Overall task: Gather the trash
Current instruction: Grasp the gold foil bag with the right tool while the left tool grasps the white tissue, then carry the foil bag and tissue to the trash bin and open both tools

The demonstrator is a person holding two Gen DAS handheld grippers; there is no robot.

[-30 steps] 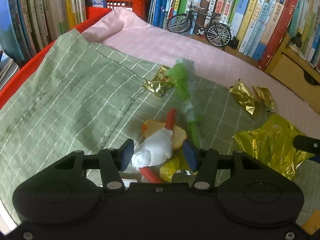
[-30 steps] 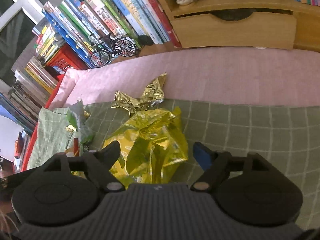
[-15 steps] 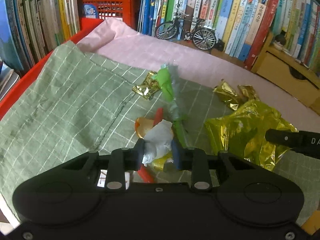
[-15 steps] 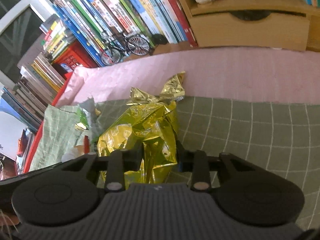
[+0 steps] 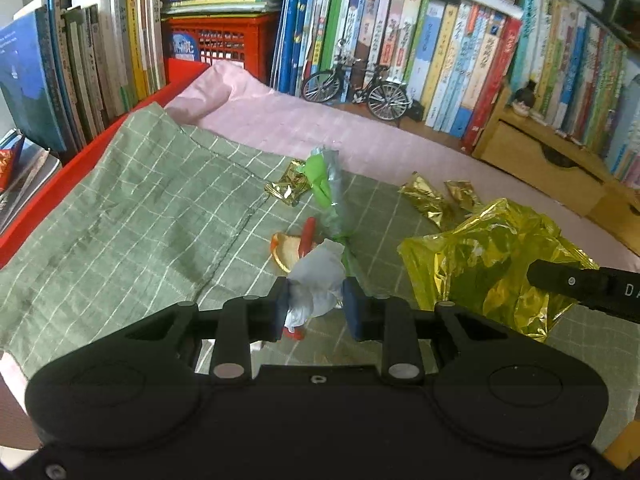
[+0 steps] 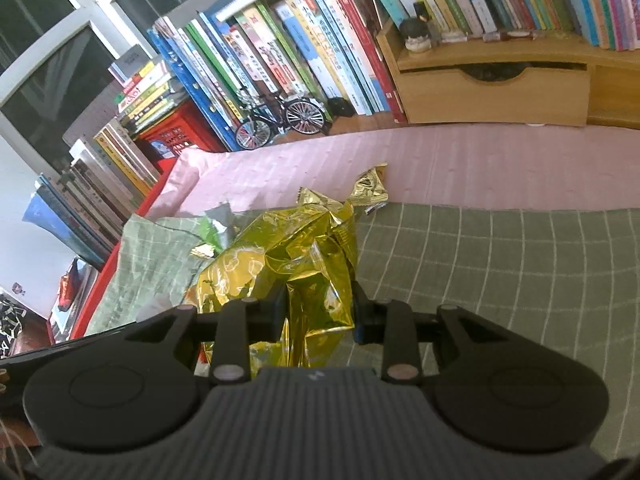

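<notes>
tissue wad: crumpled white tissue wad (image 5: 316, 280) near front of the green checked cloth (image 5: 140, 220), pinched between the left gripper (image 5: 315, 304) pads, which are pressed in on its sides.
foil bag: large crinkled yellow-gold foil bag (image 6: 296, 264), right part of same cloth, clamped at its lower fold by the right gripper (image 6: 318, 312), fingers drawn tight on it.
handling: both likely near weightless and soft. Tissue compresses, may tear or slip if only a corner is caught. Foil is slick and springy; bunched fold is the best hold.
leftovers: small gold wrappers (image 5: 438, 198), one more gold scrap (image 5: 288, 188), green plastic wrapper (image 5: 324, 184), orange peel piece with red stick (image 5: 296, 242); all loose.
edges: red tray rim (image 5: 80, 160) left, pink cloth (image 5: 360, 144) behind, books and model bicycle (image 5: 356, 88) at back.
room: open cloth at left and front right. No bin in view; drop-off spot cannot be told.
</notes>
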